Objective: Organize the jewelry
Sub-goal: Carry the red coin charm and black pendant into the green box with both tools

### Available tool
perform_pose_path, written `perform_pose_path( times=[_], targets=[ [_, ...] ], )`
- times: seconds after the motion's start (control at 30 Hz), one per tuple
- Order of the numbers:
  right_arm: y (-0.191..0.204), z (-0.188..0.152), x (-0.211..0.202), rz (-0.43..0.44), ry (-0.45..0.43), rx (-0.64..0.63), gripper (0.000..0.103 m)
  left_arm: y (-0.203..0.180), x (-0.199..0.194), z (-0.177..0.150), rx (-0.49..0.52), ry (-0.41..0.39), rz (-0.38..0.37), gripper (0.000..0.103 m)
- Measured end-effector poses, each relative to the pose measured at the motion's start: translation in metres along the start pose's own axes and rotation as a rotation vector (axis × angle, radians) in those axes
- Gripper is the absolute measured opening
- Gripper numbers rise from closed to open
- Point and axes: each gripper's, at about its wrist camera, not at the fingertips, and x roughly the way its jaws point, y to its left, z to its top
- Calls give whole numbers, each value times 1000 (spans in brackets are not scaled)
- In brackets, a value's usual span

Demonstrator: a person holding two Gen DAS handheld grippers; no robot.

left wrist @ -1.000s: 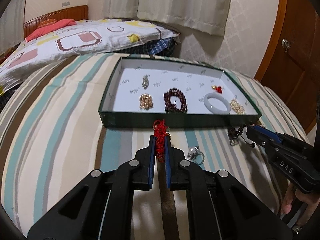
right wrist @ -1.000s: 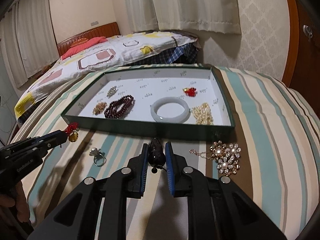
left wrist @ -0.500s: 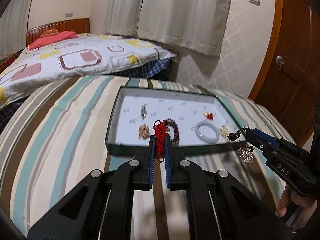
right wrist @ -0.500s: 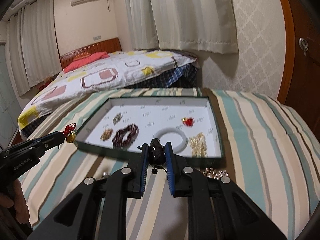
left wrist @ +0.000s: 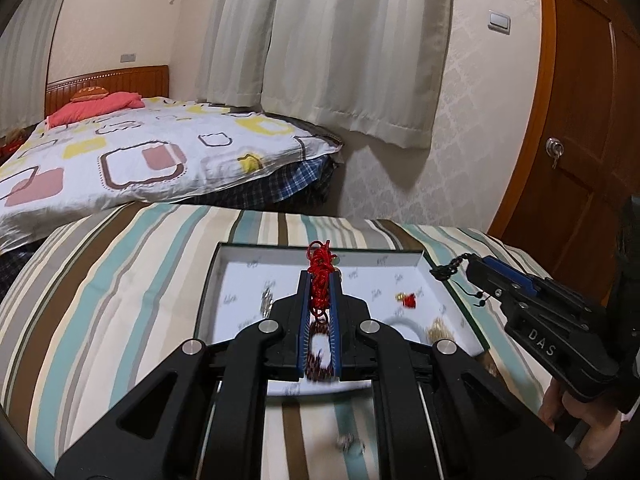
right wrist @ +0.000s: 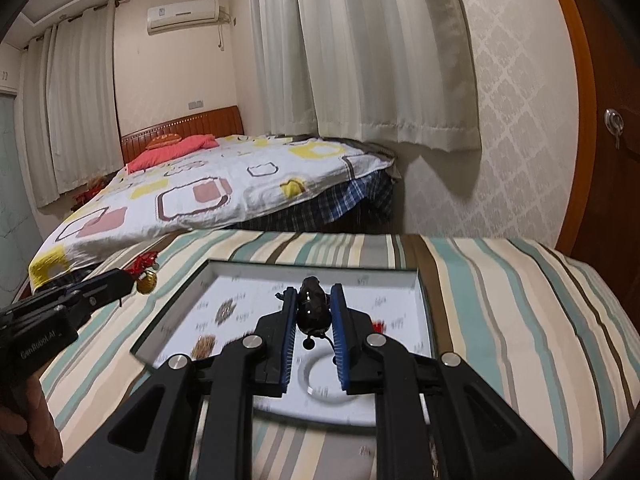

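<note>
I have the red cord charm [left wrist: 319, 280] pinched in my left gripper [left wrist: 319, 292] and a dark bead piece [right wrist: 313, 308] clamped in my right gripper [right wrist: 313, 312]. Both hang above the open tray [right wrist: 424, 304], which lies at twelve o'clock, just below.

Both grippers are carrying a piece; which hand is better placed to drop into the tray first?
Probably the right. The right gripper, shut on the dark beaded piece, hangs over the green-rimmed white tray; the left gripper, holding the red knotted-cord charm, looks outside its left rim.
</note>
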Motion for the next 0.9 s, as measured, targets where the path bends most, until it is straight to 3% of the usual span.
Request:
perform_pose_path(
  times=[0.3,0.63,0.9],
  targets=[
    [-10,5,52,-6,29,16,18,1,62,8,9,44,20,9],
    [-21,-8,113,-23,161,33,18,14,142,-4,-23,204,63,9],
    [-19,-12,133,-46,263,23,18,18,170,-9,-29,307,97,9]
  ],
)
